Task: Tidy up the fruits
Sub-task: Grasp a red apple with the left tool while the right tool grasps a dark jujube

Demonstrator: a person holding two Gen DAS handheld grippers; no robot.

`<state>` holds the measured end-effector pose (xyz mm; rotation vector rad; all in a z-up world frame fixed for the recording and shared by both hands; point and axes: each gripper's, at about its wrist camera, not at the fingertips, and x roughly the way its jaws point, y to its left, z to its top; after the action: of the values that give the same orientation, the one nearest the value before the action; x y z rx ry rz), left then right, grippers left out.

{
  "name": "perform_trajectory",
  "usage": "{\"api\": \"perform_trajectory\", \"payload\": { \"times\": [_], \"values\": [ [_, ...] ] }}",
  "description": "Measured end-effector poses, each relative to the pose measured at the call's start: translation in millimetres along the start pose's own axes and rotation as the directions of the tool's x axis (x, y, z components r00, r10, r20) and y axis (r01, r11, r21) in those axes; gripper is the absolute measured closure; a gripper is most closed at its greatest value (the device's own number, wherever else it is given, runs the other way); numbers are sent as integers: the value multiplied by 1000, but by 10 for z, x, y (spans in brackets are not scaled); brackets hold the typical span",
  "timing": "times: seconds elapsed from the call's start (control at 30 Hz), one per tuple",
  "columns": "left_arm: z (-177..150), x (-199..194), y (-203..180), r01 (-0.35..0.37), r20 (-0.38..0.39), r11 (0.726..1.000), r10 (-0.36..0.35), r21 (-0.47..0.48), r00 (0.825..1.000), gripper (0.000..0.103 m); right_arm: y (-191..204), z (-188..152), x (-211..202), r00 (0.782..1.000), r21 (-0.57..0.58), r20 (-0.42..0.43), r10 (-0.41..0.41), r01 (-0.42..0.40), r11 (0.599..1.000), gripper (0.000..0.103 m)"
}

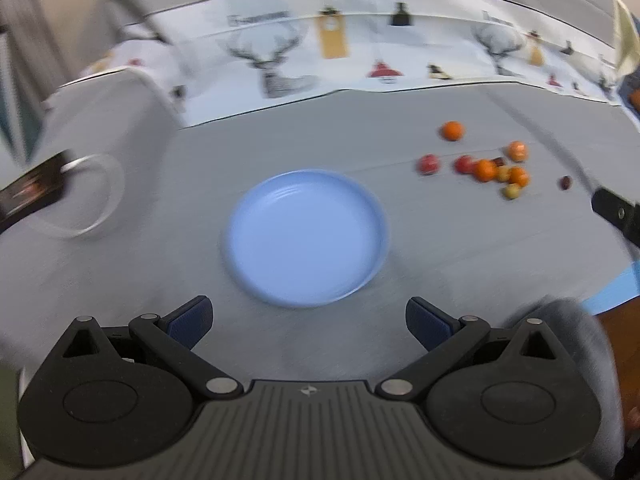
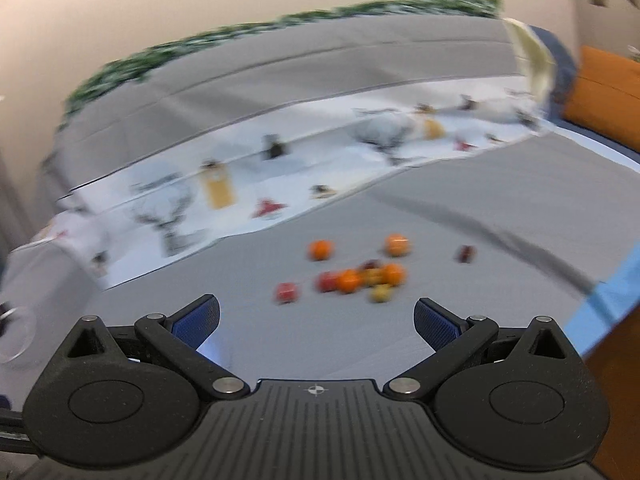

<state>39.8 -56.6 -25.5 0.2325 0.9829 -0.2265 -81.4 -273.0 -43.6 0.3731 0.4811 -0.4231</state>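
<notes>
small round fruits lie clustered beside a smooth round blue plate.

A home dining table — festive reindeer cloth, orange cushion.

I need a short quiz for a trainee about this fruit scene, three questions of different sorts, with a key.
1. True or false: the blue plate already holds fruit.
2. Multiple choice: the left gripper and the right gripper are A) both open, B) both shut, C) one of each.
3. Fill in: the fruit pile lies on the ____ tablecloth.

Key: 1 false; 2 A; 3 grey.
</notes>
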Motion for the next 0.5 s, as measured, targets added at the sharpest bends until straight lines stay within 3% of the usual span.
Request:
{"api": "perform_trajectory", "payload": {
  "times": [0.13,0.3,0.4,0.5],
  "values": [
    [369,411,-389,65,-5,998,-65,26,998,0,-472,128,353,993,35,-19,-120,121,992,0],
    [834,1150,-832,78,-10,996,-78,50,997,0,-985,256,1093,972,75,-66,-224,229,971,0],
    [1058,1697,-1006,190,-36,980,-188,58,982,0,-1221,261,1658,957,77,-136,-257,269,960,1],
    [1240,2171,-1121,163,-98,986,-159,30,982,0,-1377,232,2211,942,71,-210,-262,282,957,1]
  ]
}}
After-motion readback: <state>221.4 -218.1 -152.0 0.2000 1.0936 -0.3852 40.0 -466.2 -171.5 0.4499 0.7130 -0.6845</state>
